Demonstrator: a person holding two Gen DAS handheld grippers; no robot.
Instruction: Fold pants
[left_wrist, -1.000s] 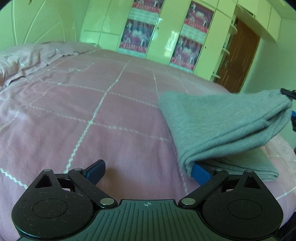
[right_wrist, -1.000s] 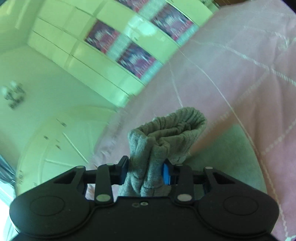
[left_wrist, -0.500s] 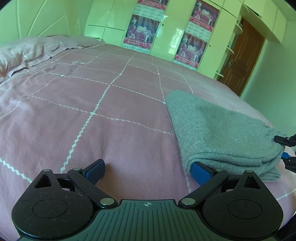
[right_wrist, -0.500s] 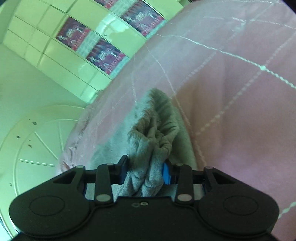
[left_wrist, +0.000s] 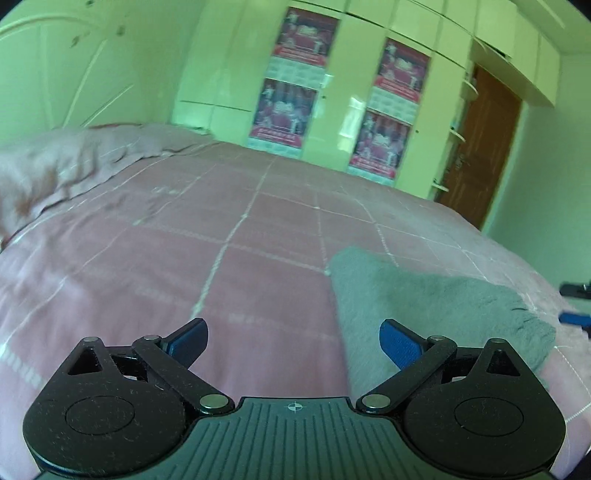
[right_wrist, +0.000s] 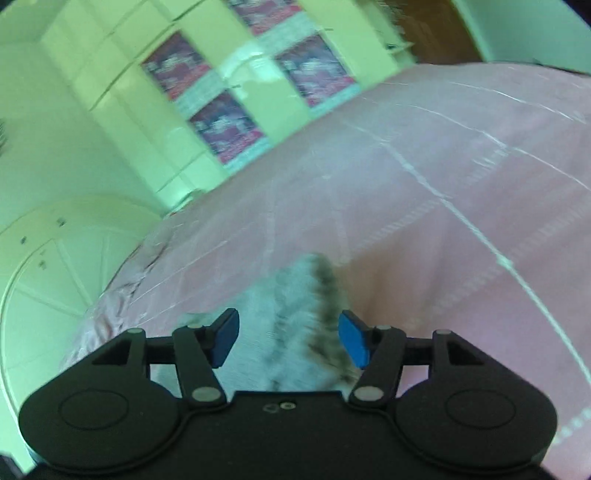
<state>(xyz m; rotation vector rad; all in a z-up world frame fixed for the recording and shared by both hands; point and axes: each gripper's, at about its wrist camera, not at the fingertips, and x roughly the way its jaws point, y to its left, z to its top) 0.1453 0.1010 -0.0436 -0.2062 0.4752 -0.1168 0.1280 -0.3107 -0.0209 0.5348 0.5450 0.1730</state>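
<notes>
The grey pants (left_wrist: 428, 306) lie folded in a flat stack on the pink bed cover (left_wrist: 184, 258), at the right in the left wrist view. My left gripper (left_wrist: 293, 341) is open and empty above the cover, its right finger over the stack's left edge. My right gripper (right_wrist: 288, 339) is open, with the gathered end of the pants (right_wrist: 295, 314) lying blurred between and below its spread fingers. The right gripper's tips also show at the far right of the left wrist view (left_wrist: 574, 302).
A rumpled pink pillow (left_wrist: 55, 166) lies at the bed's far left. Pale wardrobe doors with posters (left_wrist: 295, 92) stand behind the bed. A brown door (left_wrist: 480, 147) is at the back right. The bed's edge drops off just right of the pants.
My right gripper lowered the pants' end onto the stack and opened, letting it go. My left gripper pulled back and lifted clear of the stack's fold.
</notes>
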